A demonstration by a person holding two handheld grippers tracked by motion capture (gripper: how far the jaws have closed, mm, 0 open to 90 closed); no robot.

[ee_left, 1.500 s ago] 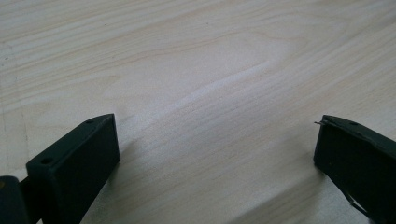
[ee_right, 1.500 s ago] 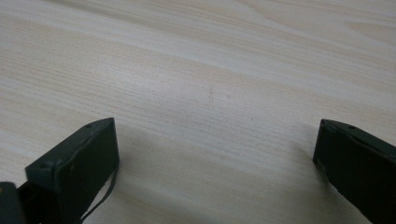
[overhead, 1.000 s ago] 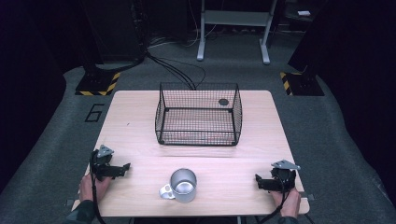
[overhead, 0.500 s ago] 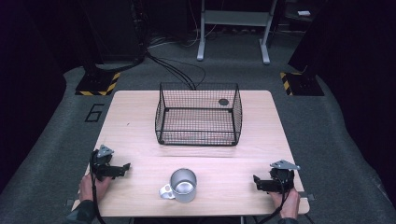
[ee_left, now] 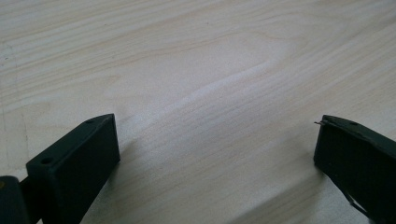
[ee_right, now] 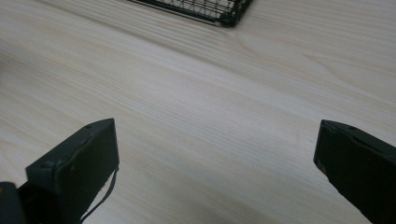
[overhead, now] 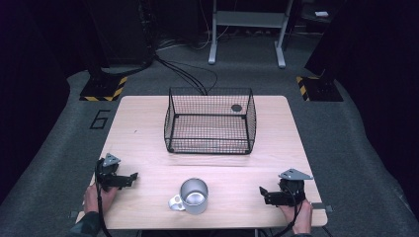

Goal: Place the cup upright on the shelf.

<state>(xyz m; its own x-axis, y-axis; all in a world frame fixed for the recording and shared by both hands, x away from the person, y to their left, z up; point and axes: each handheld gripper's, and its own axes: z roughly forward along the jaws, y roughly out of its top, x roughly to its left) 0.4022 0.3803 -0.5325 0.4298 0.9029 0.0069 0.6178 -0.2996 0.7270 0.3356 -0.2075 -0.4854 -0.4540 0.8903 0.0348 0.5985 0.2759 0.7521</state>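
A silver metal mug (overhead: pixel 192 195) stands upright near the table's front edge, its handle pointing left. Behind it, a black wire basket (overhead: pixel 210 121) sits in the middle of the wooden table (overhead: pixel 148 148). My left gripper (overhead: pixel 129 178) rests at the front left, pointing right toward the mug, jaws wide apart and nothing between them (ee_left: pixel 217 154). My right gripper (overhead: pixel 264 194) lies at the front right, pointing left, also open over bare wood (ee_right: pixel 217 158). The basket's corner (ee_right: pixel 224 11) shows at the top of the right gripper view.
A small dark disc (overhead: pixel 236 107) hangs on the basket's far right wall. Grey carpet surrounds the table, with cables (overhead: pixel 188 74) and a white stand (overhead: pixel 247 29) behind it. Black-and-yellow bases (overhead: pixel 101 89) stand on the floor at both far corners.
The right gripper has slid a little to the left along the front edge. The left gripper, mug and basket have stayed put.
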